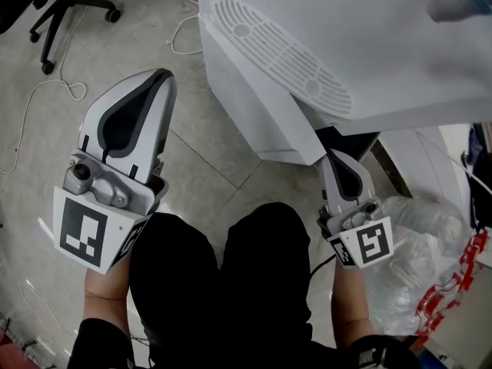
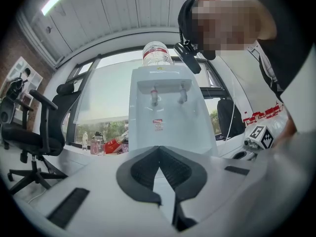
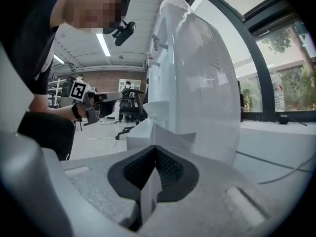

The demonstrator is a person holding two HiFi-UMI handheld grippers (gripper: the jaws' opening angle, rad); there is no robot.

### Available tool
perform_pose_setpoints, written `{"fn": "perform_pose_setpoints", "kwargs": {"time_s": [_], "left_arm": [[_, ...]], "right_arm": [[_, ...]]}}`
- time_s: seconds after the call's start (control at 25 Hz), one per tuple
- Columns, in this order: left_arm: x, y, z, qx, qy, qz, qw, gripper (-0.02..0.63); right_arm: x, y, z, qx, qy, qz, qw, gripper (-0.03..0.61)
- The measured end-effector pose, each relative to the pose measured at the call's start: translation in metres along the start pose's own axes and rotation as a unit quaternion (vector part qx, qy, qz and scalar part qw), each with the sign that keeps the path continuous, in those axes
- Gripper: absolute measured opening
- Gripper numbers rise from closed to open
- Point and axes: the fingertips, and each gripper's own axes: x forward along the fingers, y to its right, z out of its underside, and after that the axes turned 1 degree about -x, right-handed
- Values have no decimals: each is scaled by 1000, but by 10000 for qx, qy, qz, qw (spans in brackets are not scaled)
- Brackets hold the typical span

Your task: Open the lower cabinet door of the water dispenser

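- The water dispenser stands on the tiled floor, just in front of the person's knees, with a bottle on top.
- The lower cabinet door is the white panel under the drip tray. How far it is ajar is not clear.
- The right gripper is at the door's lower corner. Its fingers are closed on the thin door edge, which shows between the pads.
- The left gripper hovers over the floor, apart from the dispenser. Its fingers are together and hold nothing.
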Motion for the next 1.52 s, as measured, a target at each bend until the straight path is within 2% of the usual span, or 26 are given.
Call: {"fn": "perform_pose_setpoints", "kwargs": {"time_s": [0.2, 0.32, 0.76, 0.96, 1.16, 1.52], "left_arm": [[-1, 3, 2, -18, -49, 45, 10000, 8], [-4, 0, 1, 29, -61, 20, 10000, 8], [-17, -10, 0, -42, -34, -135, 9999, 8], [-18, -13, -4, 0, 101, -159, 9998, 8], [-19, -13, -9, -266, 258, -141, 9992, 8], [-34, -24, -4, -134, 139, -332, 9993, 8]], "right_arm": [[1, -20, -1, -100, -86, -447, 9989, 5], [9, -36, -10, -97, 50, -758, 9971, 5], [32, -68, -35, -27, 245, -1271, 9916, 5], [42, -87, -42, -180, 233, -1605, 9866, 5], [49, -100, -45, -224, 214, -1789, 9834, 5], [71, -127, -58, -331, 340, -2318, 9716, 5]]}}
